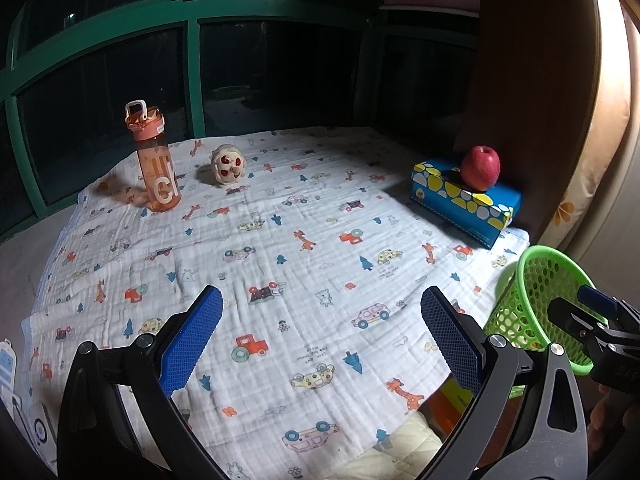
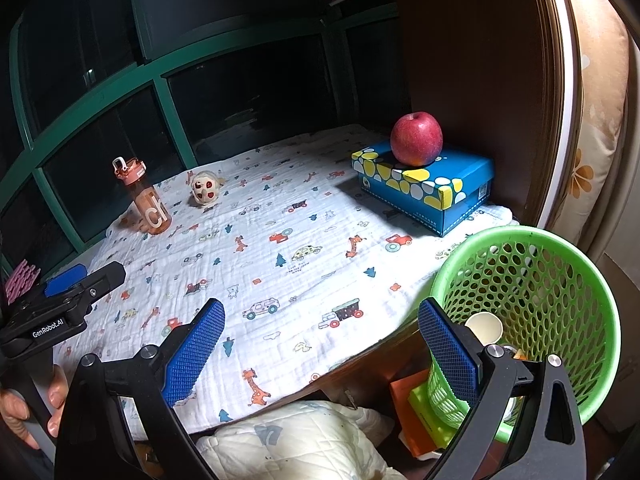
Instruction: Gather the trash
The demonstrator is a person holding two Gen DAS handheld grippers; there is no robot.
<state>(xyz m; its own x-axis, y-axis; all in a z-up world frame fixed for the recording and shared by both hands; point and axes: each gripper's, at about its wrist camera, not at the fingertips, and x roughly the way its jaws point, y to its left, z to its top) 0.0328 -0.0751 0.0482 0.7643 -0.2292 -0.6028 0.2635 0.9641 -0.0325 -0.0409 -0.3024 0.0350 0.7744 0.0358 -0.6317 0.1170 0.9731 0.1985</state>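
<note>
- A paper cup (image 2: 484, 328) lies inside the green basket (image 2: 592, 280), off the bench's (image 2: 280, 240) near right corner, just behind the right gripper's (image 2: 324, 348) right finger.
- Both grippers' fingers are spread wide, holding nothing; the left gripper (image 1: 322, 336) hovers over the patterned cloth.
- Its body reads "GenRobot.AI"; the orange bottle (image 2: 146, 200) shows "ch".

On your left tool (image 2: 64, 280), seen from the right wrist, the black body carries white lettering that reads "GenRobot.AI". The orange water bottle (image 1: 156, 168) shows large white letters: "ch" in the right wrist view, cut to "C" and a stroke in the left. Small print on the cloth (image 1: 316, 354) and the blue box (image 2: 424, 188) is too small for you to read.
</note>
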